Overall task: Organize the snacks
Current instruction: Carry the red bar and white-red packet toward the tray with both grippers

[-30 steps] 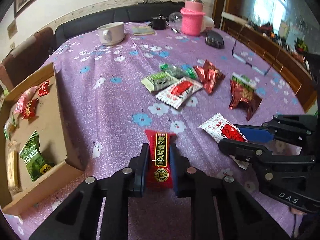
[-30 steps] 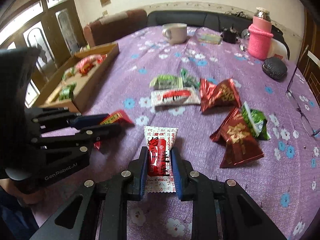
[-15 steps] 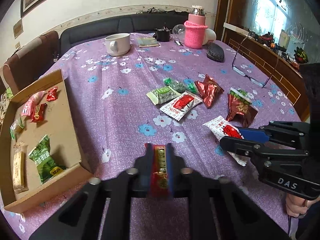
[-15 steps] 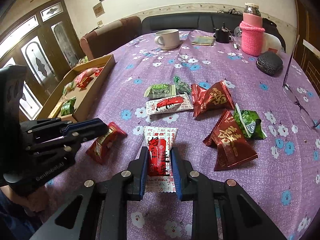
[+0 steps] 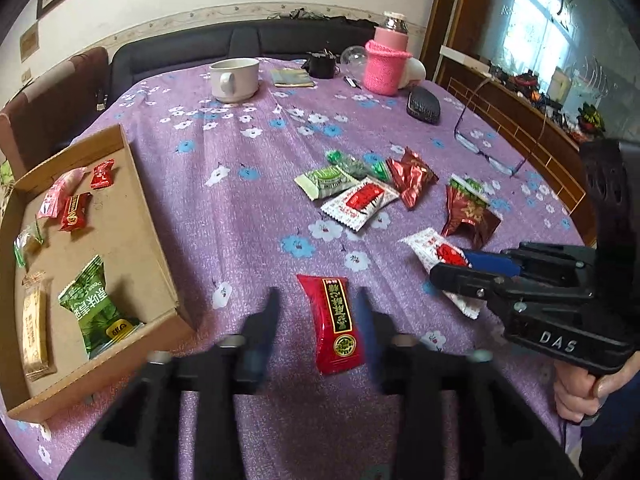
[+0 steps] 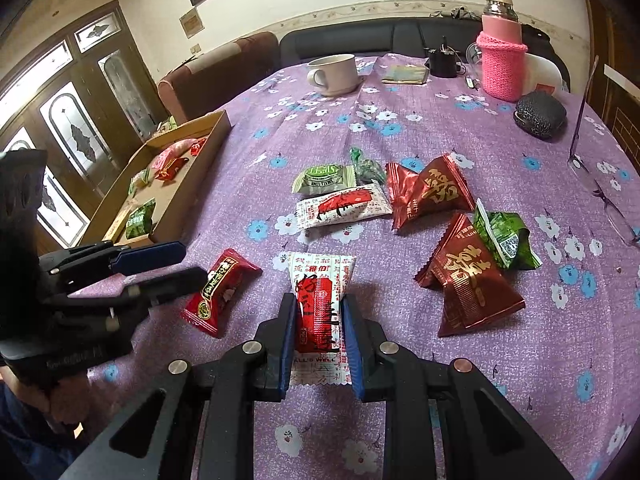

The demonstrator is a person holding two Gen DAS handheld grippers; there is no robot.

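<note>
Nearest in the left wrist view, the left gripper [image 5: 316, 320] has just been opening: half a second ago its jaws pinched the flat red foil candy bar with the black-and-gold label [image 5: 334, 322], and now they stand apart with the bar lying loose between them on the purple flowered tablecloth [image 5: 248, 216], touched by neither pad. So that snack has been let go on the table, just right of the shallow brown cardboard tray [image 5: 132, 200], not in it; judged from this, it needs picking up again or nudging before it counts as sorted. To the right, the right gripper [image 6: 318, 320] is clenched on the white-and-red printed sachet [image 6: 320, 292], gripping it at its middle as it did a second ago, so that piece looks ready to carry over to the tray. Farther off, more wrappers wait in a loose cluster: a white sachet with a red picture [image 6: 344, 208], a pale green packet [image 6: 324, 178], and two dark red pyramid pouches [image 6: 428, 192].
</note>
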